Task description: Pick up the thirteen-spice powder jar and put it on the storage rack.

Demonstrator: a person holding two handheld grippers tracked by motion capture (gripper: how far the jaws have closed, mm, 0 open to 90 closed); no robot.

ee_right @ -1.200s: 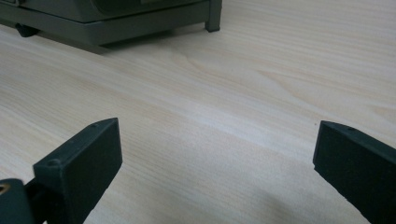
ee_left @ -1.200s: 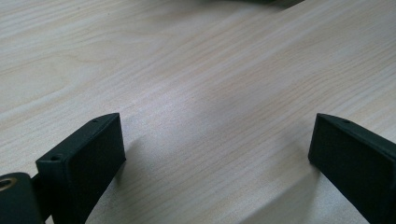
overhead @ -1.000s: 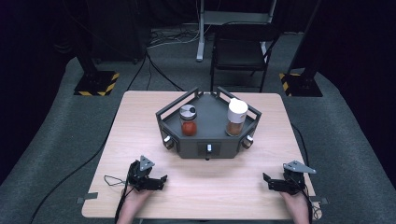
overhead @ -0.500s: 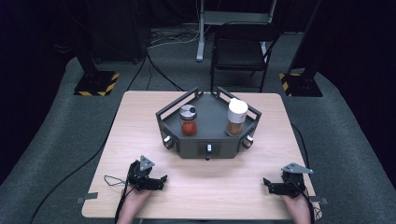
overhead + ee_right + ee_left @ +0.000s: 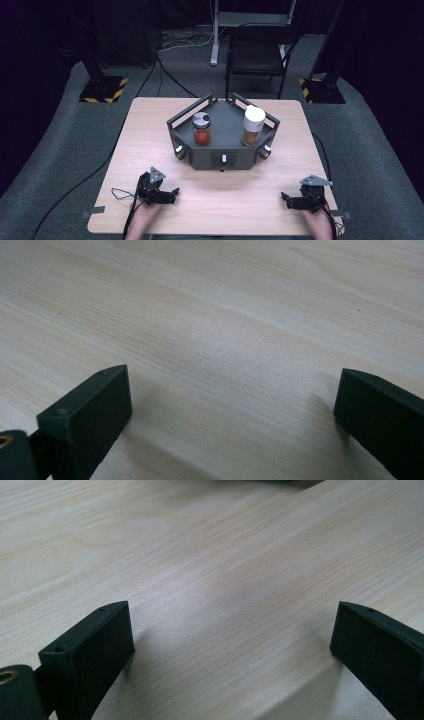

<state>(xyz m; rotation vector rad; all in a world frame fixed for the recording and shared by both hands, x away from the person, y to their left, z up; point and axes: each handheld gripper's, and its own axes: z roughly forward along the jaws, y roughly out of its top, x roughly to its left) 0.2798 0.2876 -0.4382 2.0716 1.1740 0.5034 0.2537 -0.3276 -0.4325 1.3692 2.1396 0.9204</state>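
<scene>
Matt pale wood table [image 5: 210, 555]

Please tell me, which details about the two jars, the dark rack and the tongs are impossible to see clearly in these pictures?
- Jar with red contents, high view: lid holes and any label too small.
- White-capped jar, high view: label too small to read.
- Dark rack, left gripper view: cut off by the top edge.
- Left tongs and right tongs, gripper views: the rear parts are cut off by the bottom edge.

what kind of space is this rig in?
Likely a lab or recording studio: dark curtained walls, a lone wooden table on grey carpet, hazard-striped stand bases, loose floor cables. Both grippers, left and right, rest open near the table's front edge.
</scene>
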